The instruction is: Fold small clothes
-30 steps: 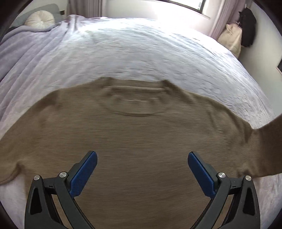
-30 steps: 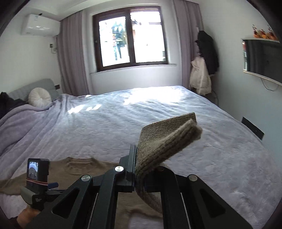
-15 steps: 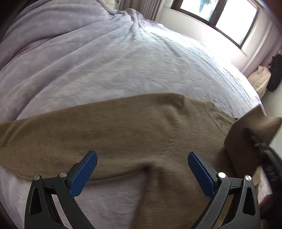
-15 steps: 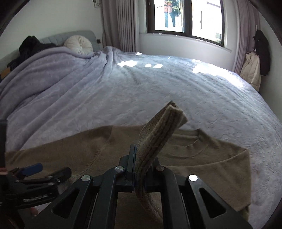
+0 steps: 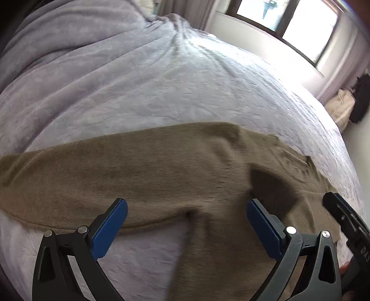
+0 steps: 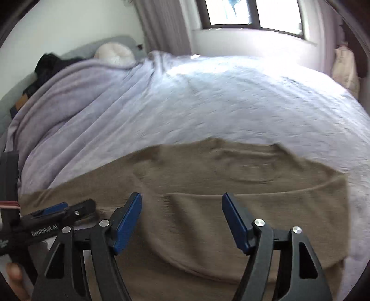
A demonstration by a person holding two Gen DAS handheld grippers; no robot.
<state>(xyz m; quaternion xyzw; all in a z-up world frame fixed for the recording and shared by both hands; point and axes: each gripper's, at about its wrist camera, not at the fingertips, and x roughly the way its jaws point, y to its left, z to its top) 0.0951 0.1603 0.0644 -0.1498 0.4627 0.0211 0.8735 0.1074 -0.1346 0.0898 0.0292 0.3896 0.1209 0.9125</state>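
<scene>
Released since a moment ago, the right sleeve (image 6: 254, 208) lies across the sweater (image 5: 143, 166); right claw (image 6: 181, 217) is opening, empty. Left claw (image 5: 187, 225), wide and empty, should grip the other sleeve's cuff squarely.

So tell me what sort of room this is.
A bedroom, most likely: a wide bed under a lilac bedspread, a round cushion against the headboard, and a curtained window. A brown sweater lies spread on the bed.

Home bedroom: bed (image 6: 208, 97), pillow (image 6: 114, 53).
</scene>
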